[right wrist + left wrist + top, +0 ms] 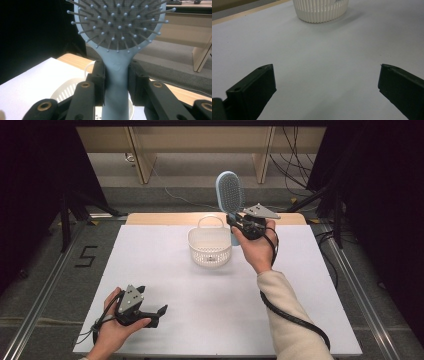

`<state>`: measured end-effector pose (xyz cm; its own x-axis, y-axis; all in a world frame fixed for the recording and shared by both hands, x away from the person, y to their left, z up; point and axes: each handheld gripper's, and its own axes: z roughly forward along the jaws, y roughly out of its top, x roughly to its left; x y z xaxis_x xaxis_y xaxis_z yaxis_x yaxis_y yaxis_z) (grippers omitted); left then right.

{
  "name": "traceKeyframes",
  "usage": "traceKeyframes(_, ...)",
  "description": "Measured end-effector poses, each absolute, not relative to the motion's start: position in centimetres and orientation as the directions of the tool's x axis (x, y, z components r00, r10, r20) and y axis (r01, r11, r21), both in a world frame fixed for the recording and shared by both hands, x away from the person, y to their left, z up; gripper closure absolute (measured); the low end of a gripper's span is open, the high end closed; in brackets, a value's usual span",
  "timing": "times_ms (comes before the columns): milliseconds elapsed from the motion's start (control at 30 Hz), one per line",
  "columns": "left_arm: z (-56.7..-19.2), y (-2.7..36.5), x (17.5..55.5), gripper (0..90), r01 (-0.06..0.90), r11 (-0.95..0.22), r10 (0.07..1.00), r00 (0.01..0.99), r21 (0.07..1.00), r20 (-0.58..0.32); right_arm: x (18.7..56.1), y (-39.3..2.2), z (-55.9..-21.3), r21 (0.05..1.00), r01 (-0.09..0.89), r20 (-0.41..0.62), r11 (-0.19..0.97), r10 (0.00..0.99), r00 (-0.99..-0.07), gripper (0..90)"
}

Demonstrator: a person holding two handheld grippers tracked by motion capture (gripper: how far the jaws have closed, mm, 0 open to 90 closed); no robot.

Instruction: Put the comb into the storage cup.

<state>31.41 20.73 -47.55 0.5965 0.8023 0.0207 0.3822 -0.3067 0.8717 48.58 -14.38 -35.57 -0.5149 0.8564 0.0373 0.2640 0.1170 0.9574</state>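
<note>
One hairbrush [229, 195], light blue, stands at the upper centre of the high view; the right gripper view shows that same single brush [117, 75] up the middle of the frame, with many ball-tipped bristles, too many to count surely. One white basket [210, 251] sits just left of it in the centre of the high view, with one arched handle; it appears again at the top edge of the left gripper view [320, 11]. Two grippers are present: the left gripper [162, 311] at lower left, the right gripper [235, 222] at upper centre. Two hands hold them, one each. One white table [210, 320] carries everything. One digit, a 5 [86, 256], is marked on the floor at left.
</note>
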Motion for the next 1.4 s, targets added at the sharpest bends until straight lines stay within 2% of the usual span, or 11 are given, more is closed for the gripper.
traceKeyframes(1400,-47.5,20.7,31.4,1.0,0.381,-0.305,0.804,0.595,0.873,0.021,49.4,-13.1,-35.6,0.957,0.267,0.042,0.118,0.850,-0.526,70.3)
